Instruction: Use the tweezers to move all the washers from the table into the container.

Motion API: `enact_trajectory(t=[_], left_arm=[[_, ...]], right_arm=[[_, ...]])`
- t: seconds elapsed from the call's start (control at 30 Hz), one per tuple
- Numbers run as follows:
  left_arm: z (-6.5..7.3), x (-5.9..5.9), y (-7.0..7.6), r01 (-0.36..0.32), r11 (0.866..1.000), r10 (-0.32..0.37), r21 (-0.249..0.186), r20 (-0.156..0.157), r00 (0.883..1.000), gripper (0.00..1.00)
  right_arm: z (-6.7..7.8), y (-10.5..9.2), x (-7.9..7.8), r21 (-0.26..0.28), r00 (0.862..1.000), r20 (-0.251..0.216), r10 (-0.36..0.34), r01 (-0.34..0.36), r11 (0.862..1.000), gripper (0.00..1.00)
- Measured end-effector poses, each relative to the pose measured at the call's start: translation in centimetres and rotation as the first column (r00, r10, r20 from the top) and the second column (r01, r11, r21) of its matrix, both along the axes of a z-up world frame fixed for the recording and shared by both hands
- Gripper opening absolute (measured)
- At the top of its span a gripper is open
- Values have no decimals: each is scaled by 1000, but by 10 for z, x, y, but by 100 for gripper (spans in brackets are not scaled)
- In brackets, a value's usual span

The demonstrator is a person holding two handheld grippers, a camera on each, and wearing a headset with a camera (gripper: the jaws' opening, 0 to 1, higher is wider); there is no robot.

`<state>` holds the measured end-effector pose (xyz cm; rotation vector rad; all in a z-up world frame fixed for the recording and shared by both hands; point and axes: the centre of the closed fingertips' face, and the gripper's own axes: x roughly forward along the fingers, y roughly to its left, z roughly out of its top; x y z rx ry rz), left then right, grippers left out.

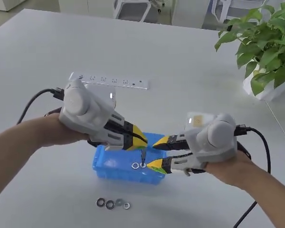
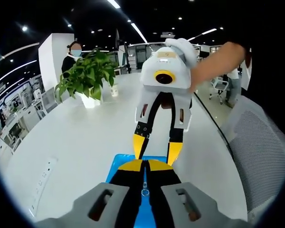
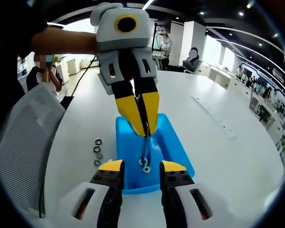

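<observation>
My left gripper (image 1: 140, 140) is shut on thin metal tweezers (image 1: 142, 156) that point down into a blue container (image 1: 115, 166). Their tips reach a washer (image 1: 142, 165) inside it, beside a second washer (image 1: 135, 165); I cannot tell whether the tweezers pinch it. In the right gripper view the left gripper (image 3: 145, 126) hangs over the container (image 3: 175, 152) with the tweezers (image 3: 146, 149) below it. My right gripper (image 1: 153, 155) stands open just right of the tweezers, nothing between its fingers. Several washers (image 1: 113, 204) lie on the table in front of the container.
A white power strip (image 1: 109, 80) lies farther back on the grey table (image 1: 47, 57). A potted plant (image 1: 268, 42) stands at the far right. A mesh chair (image 3: 23, 142) sits at the table's edge. Cables trail from both grippers.
</observation>
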<state>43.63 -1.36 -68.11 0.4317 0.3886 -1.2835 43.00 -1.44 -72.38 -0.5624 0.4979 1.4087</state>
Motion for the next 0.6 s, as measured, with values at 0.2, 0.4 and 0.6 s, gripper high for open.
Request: enact_trajectory(t=[0.2,0.4,0.6], left_arm=[[11,0,2,-13,1000,13,-11,16,1000,5],[17,-1,5,-21,1000,21,-3,19,1000,5],[24,-6,9,-26,1000,26,6,14,1000,5]], right_arm=[[8,-11,-4,10,999,9,-46,46,999,36],[14,-19,-9,16,996,11,-90,90,996,42],[21,-28,-11,33,991,16,-136,136,990,49]])
